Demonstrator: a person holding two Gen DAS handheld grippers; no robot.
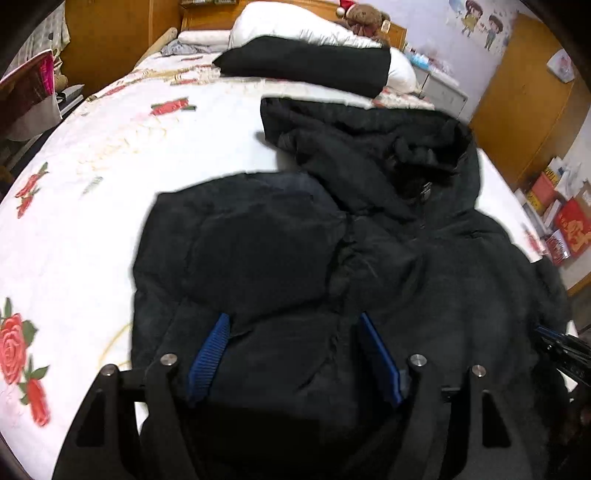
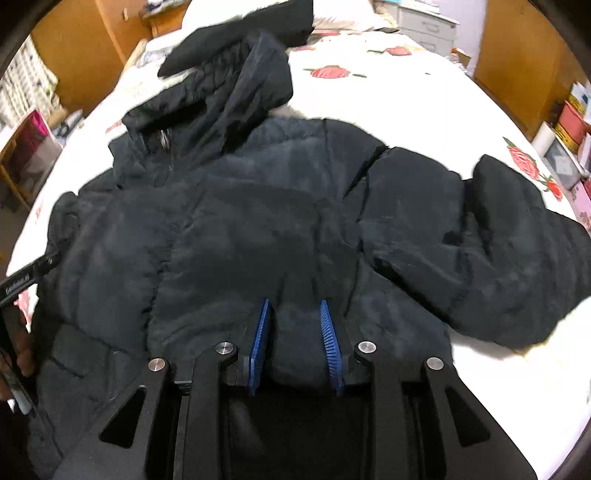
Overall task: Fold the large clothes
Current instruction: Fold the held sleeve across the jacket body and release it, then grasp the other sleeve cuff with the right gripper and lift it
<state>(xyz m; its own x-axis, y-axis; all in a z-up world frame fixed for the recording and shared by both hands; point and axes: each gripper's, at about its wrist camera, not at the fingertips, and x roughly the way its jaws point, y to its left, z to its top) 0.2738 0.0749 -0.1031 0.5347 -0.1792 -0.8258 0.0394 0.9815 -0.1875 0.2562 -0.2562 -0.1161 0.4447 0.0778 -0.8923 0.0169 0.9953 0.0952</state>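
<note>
Folding a big black puffer jacket (image 2: 258, 206) on a bed, and it's lying spread across the rose-print bedspread (image 1: 110, 147), hood (image 2: 229, 81) toward the headboard and pillows (image 1: 295, 26), one sleeve (image 2: 498, 251) flopped out to the side. Right tool (image 2: 294, 339) is pinching a bunched ridge of the hem between its blue pads (image 2: 260, 332), which makes sense, since that puffy fabric needs a solid bite or it'll slip during the lift. Left tool (image 1: 295, 354) sits over the other side of the hem with its jaws spread wide; jacket fabric is between the pads (image 1: 208, 354), but I don't see them pressing on it, so I'd call it not gripping yet. My guess is both hem corners get grabbed so the bottom can swing up toward the hood in one go. The other sleeve looks already folded in across the chest in the left wrist view, hard to be sure with the blur.
</note>
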